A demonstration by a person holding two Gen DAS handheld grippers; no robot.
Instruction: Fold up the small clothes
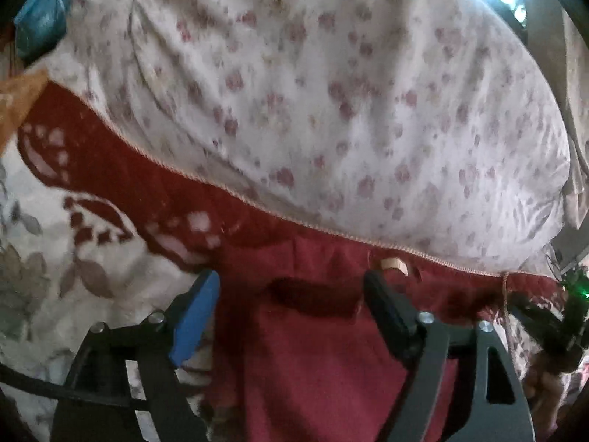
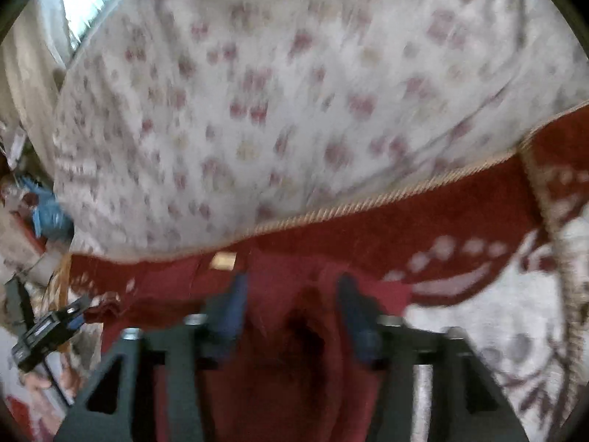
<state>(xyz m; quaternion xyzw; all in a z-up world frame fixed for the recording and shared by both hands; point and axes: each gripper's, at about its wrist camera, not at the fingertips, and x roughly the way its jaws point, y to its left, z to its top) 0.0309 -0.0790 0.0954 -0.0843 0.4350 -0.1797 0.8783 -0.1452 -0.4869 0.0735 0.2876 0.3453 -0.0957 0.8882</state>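
- A small dark red garment lies on a red-and-cream patterned blanket, just on the near side of the blanket's corded edge, beyond which a floral sheet covers the rest of the bed.
- The left gripper hangs over the garment with its jaws spread wide, nothing pinched; cloth lies beneath the gap, but the pads do not press on it.
- The right gripper is likewise parted above the same red cloth, gripping nothing, though its view is blurred.
- From the right wrist view the left gripper shows off to the side, close to the garment's far end, with a hand below it.
- The garment looks light, thin and limp: it will sag and crease wherever it is lifted and gives no stiffness to push against. I would take it by a hem or corner, one gripper at each end.
- A pale label sits at the edge nearest the cord, so that side is probably the waist or neck.
- Its long axis seems to run roughly alongside the corded edge, but folds hide the true outline, so I cannot be sure.
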